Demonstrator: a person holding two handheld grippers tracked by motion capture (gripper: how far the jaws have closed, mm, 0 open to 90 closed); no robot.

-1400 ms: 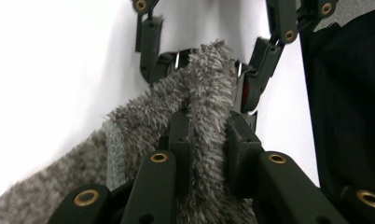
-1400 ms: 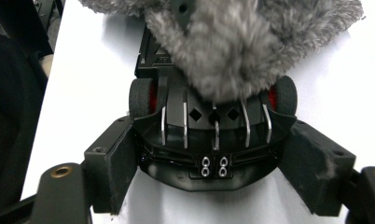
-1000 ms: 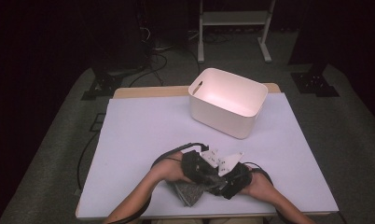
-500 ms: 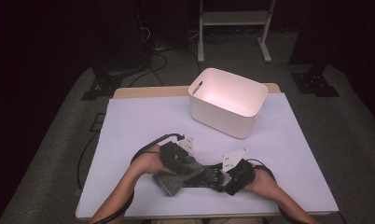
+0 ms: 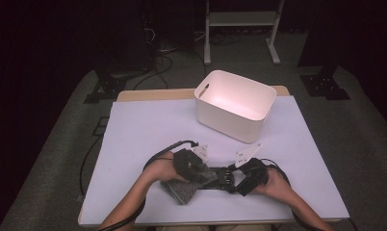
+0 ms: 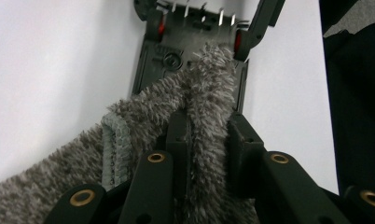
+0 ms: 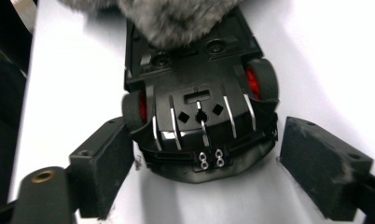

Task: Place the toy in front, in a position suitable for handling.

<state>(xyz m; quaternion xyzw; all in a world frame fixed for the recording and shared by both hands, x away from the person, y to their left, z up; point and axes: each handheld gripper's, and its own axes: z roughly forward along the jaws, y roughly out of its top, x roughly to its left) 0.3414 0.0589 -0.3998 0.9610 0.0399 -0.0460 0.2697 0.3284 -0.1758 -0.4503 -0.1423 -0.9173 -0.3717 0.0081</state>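
My left tongs [image 6: 206,135] pinch one grey cloth [image 6: 143,112]; my right tongs [image 7: 204,172], just opening, straddle one black plate [image 7: 195,107] without gripping.

Left gripper [image 5: 201,174] slid toward 9 o'clock along the near table edge, dragging the grey fuzzy cloth [image 5: 182,188] with it; cloth now trails off the toy car [image 5: 223,177] at the left. Right gripper [image 5: 232,182] shifted toward 3 o'clock; its jaws have just been opening, now straddling the car's end, pads apart from it.
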